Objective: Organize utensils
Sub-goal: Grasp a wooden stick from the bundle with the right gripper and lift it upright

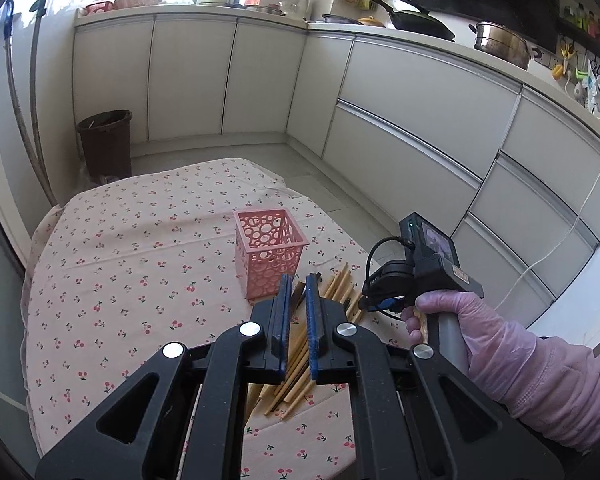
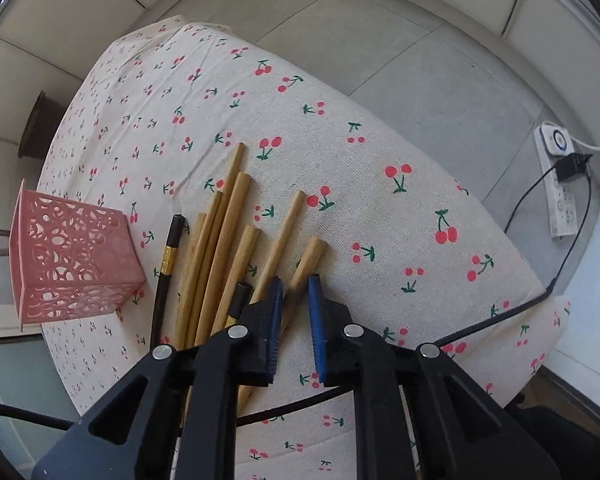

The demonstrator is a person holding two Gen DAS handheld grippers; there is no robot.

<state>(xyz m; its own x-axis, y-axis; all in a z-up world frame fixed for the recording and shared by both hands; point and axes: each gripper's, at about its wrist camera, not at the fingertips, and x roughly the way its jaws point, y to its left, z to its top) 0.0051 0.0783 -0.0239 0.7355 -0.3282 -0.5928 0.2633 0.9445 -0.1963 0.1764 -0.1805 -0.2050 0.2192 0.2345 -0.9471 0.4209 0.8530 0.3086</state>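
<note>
A pink perforated utensil holder (image 1: 269, 251) stands upright and empty on the cherry-print tablecloth (image 1: 132, 264); it also shows in the right wrist view (image 2: 74, 258) at the left. Several wooden chopsticks (image 2: 236, 236) and two black ones (image 2: 166, 276) lie in a loose pile beside it. My left gripper (image 1: 299, 284) hovers above the pile (image 1: 342, 284), jaws slightly apart, nothing between them. My right gripper (image 2: 296, 284) is open, its jaws standing either side of the rightmost wooden chopstick (image 2: 306, 266), just above the cloth. The right gripper's body shows in the left wrist view (image 1: 420, 268), held by a gloved hand.
White kitchen cabinets (image 1: 412, 120) curve around the table. A brown bin (image 1: 106, 142) stands on the floor at the far left. A power strip (image 2: 558, 184) with a black cable (image 2: 512, 308) lies on the floor at the right. The table edge (image 2: 440, 152) is near.
</note>
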